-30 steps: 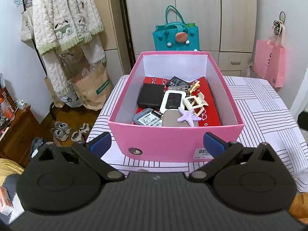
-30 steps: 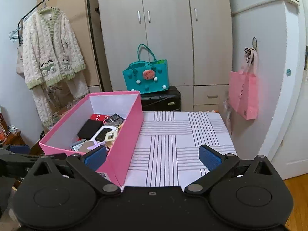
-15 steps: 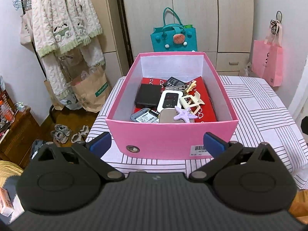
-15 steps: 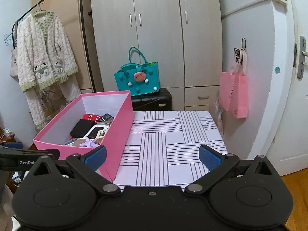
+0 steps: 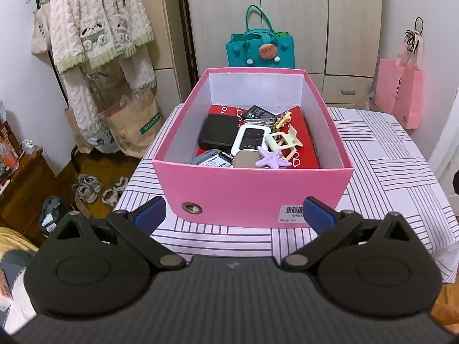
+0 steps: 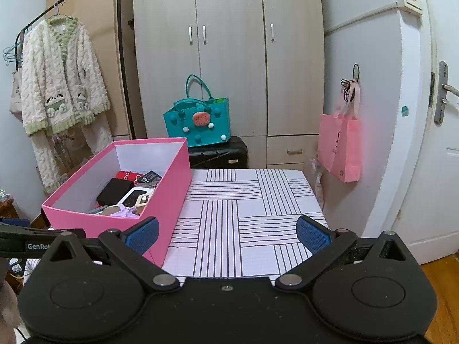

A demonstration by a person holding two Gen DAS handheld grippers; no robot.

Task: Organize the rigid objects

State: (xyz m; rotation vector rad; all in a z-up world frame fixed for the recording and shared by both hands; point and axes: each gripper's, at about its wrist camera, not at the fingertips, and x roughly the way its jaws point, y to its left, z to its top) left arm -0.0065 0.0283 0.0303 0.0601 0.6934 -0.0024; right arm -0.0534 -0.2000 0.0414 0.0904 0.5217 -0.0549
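A pink box [image 5: 252, 189] stands on the striped table [image 5: 381, 172]; it also shows at the left in the right wrist view [image 6: 169, 189]. Inside lie a black case [image 5: 218, 134], a white device [image 5: 251, 140], a purple starfish clip [image 5: 272, 157], a cream hair clip [image 5: 284, 140], keys and cards. My left gripper [image 5: 233, 216] is open and empty, held in front of the box's near wall. My right gripper [image 6: 228, 233] is open and empty, above the table's near edge to the right of the box.
A teal bag [image 6: 198, 123] sits on a black suitcase [image 6: 218, 152] before the wardrobe. A pink bag [image 6: 341, 146] hangs on the right wall. A robe [image 6: 60, 94] hangs on a rack at left. Shoes [image 5: 86, 189] lie on the floor.
Both grippers have drawn back and risen away from the box, so it looks smaller and farther. Both stay open and empty. The box's contents have not moved.
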